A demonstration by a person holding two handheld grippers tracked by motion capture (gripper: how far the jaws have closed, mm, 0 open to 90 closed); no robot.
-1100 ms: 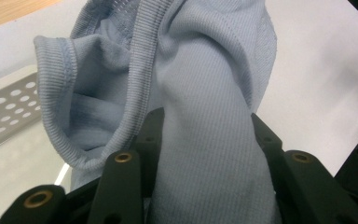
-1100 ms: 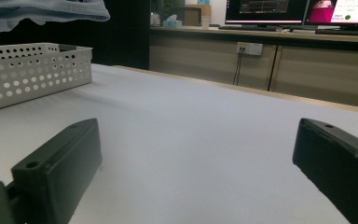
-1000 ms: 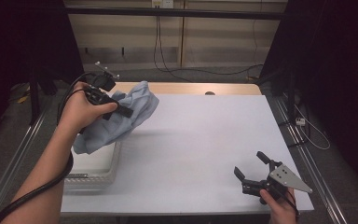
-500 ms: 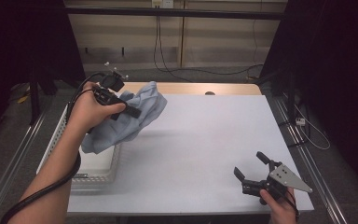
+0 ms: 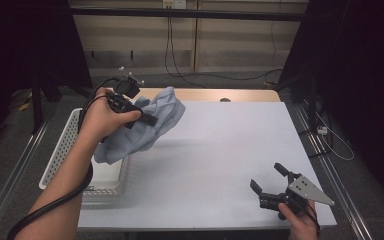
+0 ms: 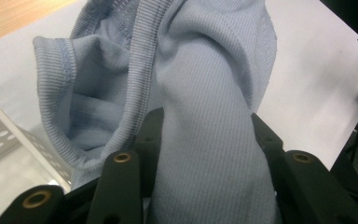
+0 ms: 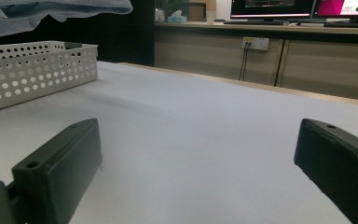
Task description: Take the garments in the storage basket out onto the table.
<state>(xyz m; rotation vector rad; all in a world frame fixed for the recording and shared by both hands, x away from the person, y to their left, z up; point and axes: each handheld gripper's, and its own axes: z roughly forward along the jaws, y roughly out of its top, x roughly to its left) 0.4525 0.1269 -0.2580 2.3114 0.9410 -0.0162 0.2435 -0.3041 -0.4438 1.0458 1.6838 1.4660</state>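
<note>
Now, our left gripper [image 5: 150, 120]: fingers clamp pale blue garment [image 5: 145, 130], lifted over far-left basket [image 5: 62, 150]
Our right gripper [image 5: 272, 182]: fingers wide apart, empty, near right

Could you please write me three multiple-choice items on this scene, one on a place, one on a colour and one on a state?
1. Where does the white perforated plastic basket stand?
A. at the table's left edge
B. at the table's right edge
C. in the table's middle

2. What colour is the ribbed knit garment?
A. red
B. light blue
C. black

3. How are the right gripper's fingers?
A. shut on the garment
B. shut on the basket
C. spread apart with nothing between them

Answers: 1 A, the high view shows it beside the left forearm. 2 B, the cloth in the left gripper is pale blue. 3 C, bare white tabletop lies between them.
</note>
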